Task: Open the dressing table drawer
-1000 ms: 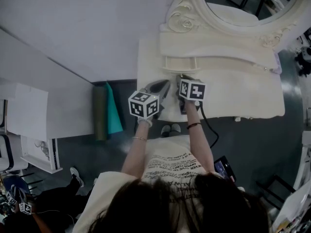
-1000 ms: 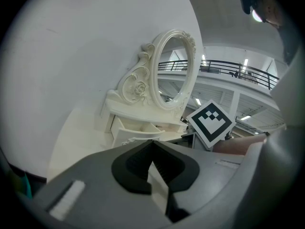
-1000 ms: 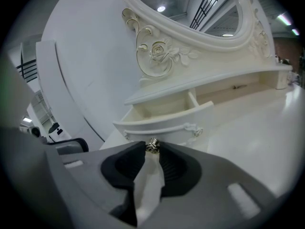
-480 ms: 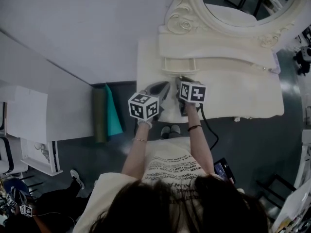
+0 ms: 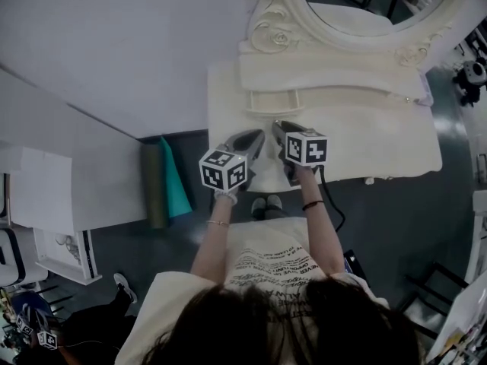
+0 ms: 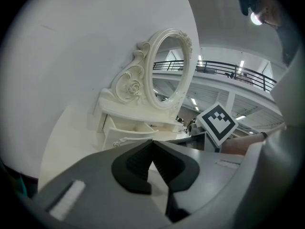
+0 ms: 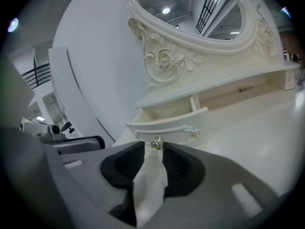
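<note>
The cream dressing table point(image 5: 373, 139) has a small left drawer point(image 5: 278, 100) standing pulled out under the mirror shelf. In the right gripper view the drawer front point(image 7: 169, 124) shows its metal knob point(image 7: 157, 143). The knob sits right at the tips of my right gripper point(image 7: 154, 148), whose jaws are opening, with a slim gap beside the knob. My right gripper point(image 5: 281, 125) points at the drawer from the front. My left gripper point(image 5: 257, 136) hovers just left of it over the tabletop, its tips point(image 6: 152, 143) touching, holding nothing. The open drawer point(image 6: 125, 136) is also in the left gripper view.
An ornate oval mirror point(image 5: 365, 6) rises behind the drawer shelf. A wall runs along the table's left side. On the floor to the left lie a teal and olive roll point(image 5: 169, 179) and a white cabinet point(image 5: 53, 204). My feet point(image 5: 265, 202) are at the table's front edge.
The head view has shifted a little. Both grippers stay nearly where they were, and the drawer stands open throughout.
</note>
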Motion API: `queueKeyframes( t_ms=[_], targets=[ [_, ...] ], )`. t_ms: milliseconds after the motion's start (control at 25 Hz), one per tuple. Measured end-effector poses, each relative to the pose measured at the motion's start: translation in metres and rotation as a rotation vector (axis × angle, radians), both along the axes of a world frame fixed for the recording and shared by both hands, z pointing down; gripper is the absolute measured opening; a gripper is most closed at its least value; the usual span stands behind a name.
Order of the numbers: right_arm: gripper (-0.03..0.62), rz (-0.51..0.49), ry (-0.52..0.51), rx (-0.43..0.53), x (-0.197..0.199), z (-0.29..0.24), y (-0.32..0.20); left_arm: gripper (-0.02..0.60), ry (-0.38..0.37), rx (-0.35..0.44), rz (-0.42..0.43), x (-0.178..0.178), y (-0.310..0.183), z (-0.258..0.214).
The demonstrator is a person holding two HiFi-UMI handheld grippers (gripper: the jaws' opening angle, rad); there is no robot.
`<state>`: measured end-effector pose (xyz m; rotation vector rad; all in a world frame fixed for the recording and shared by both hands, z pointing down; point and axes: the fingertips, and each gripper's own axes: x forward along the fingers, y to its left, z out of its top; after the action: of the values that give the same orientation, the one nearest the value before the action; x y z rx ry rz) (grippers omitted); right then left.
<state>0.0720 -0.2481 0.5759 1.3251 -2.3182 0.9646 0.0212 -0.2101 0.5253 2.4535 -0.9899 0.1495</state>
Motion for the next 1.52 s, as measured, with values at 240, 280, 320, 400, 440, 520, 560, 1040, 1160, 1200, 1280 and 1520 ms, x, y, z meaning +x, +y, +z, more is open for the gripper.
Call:
queueKeyframes(
  t_ms=[240,280,320,400,440,520,560,1040,1160,1200,1280,1520],
  targets=[
    [0.1,-0.086,-0.035,0.132,0.0,-0.028,0.015,-0.003,-0.002,0.022,0.024,0.005,0.005,-0.008],
    [0.1,-0.095,-0.053,0.153,-0.002,-0.034,0.017,-0.003,0.0,0.028,0.027,0.006,0.006,-0.01],
    [0.096,-0.103,-0.068,0.17,-0.003,-0.039,0.019,-0.003,0.001,0.035,0.03,0.006,0.007,-0.013],
    [0.086,-0.121,-0.086,0.203,-0.008,-0.051,0.024,-0.003,0.003,0.05,0.04,0.008,0.011,-0.019],
    [0.08,-0.132,-0.093,0.22,-0.011,-0.057,0.026,-0.003,0.002,0.058,0.044,0.008,0.013,-0.022],
    [0.066,-0.154,-0.102,0.255,-0.016,-0.069,0.03,-0.003,0.005,0.073,0.046,0.008,0.016,-0.027],
    [0.06,-0.164,-0.105,0.271,-0.018,-0.075,0.032,-0.003,0.007,0.081,0.047,0.008,0.017,-0.03],
    [0.003,-0.194,-0.147,0.386,-0.025,-0.115,0.038,-0.003,0.003,0.155,0.045,0.003,0.019,-0.054],
    [0.003,-0.196,-0.158,0.401,-0.023,-0.12,0.037,-0.003,-0.001,0.169,0.037,0.001,0.018,-0.059],
    [0.003,-0.196,-0.161,0.405,-0.023,-0.121,0.036,-0.003,-0.001,0.173,0.035,0.0,0.017,-0.06],
    [0.003,-0.197,-0.161,0.417,-0.022,-0.123,0.036,-0.003,0.0,0.177,0.03,0.0,0.016,-0.062],
    [0.003,-0.205,-0.169,0.463,-0.02,-0.132,0.034,-0.003,-0.001,0.19,0.021,-0.002,0.014,-0.067]
  ],
)
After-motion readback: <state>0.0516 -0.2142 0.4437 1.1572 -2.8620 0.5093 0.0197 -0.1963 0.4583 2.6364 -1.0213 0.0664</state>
